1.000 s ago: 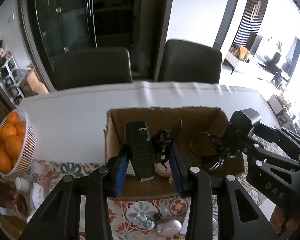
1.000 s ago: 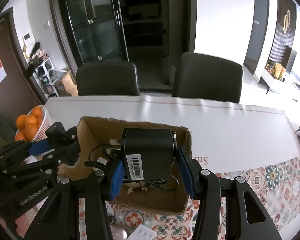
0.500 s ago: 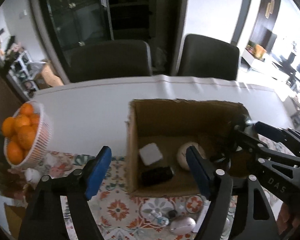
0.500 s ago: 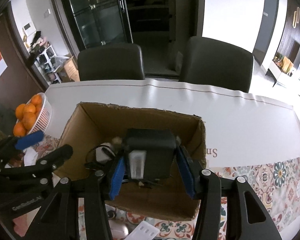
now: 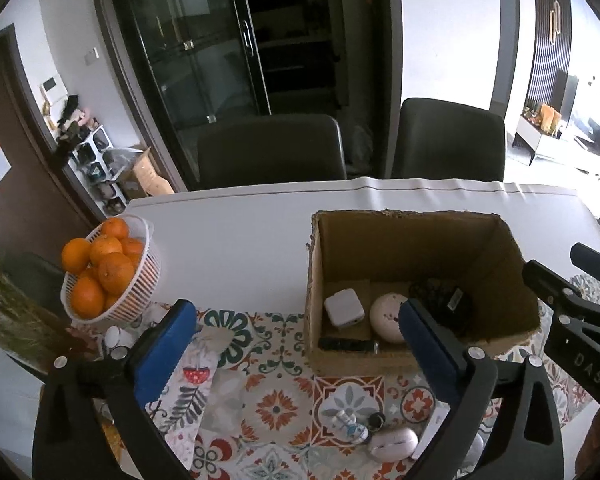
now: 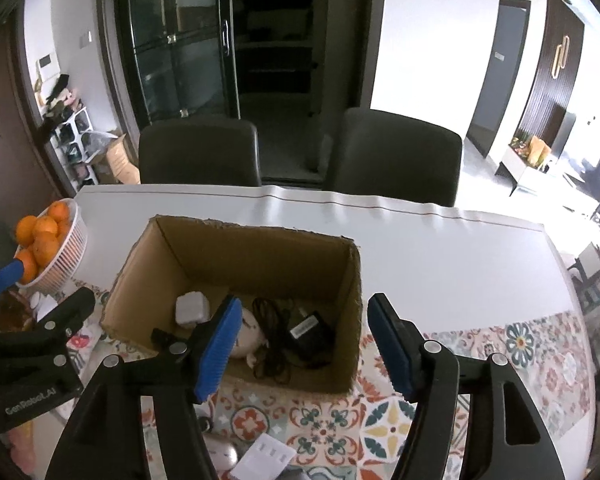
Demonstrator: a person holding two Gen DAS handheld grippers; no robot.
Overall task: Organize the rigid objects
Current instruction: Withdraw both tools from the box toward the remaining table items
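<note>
An open cardboard box point(image 5: 396, 236) stands on a white table point(image 5: 236, 232) whose near end is covered by a patterned cloth point(image 5: 276, 404), filling the centre right of the left wrist view and the centre of the right wrist view. The left gripper point(image 5: 296, 340), at the bottom of its frame, has its blue-padded jaws opening and spread wide, with nothing between them. The right gripper point(image 6: 304, 344), low in its own frame, is also opening, its jaws parted over the near wall of the box and pinching nothing. Inside the box lie a white square adapter point(image 5: 343, 307), a round white object point(image 5: 388, 316), a slim black device point(image 5: 346, 345) along the near wall, and a black power brick point(image 6: 310, 330) with its coiled black cable point(image 6: 270, 332). At the left of both views a white basket point(image 5: 136, 304) holds oranges point(image 5: 100, 264). On the cloth in front of the box, at the bottom of the left wrist view, sit a pale oval mouse point(image 5: 392, 442) and a small white-and-blue item point(image 5: 350, 426). Two dark chairs point(image 6: 198, 152) stand behind the table.
</note>
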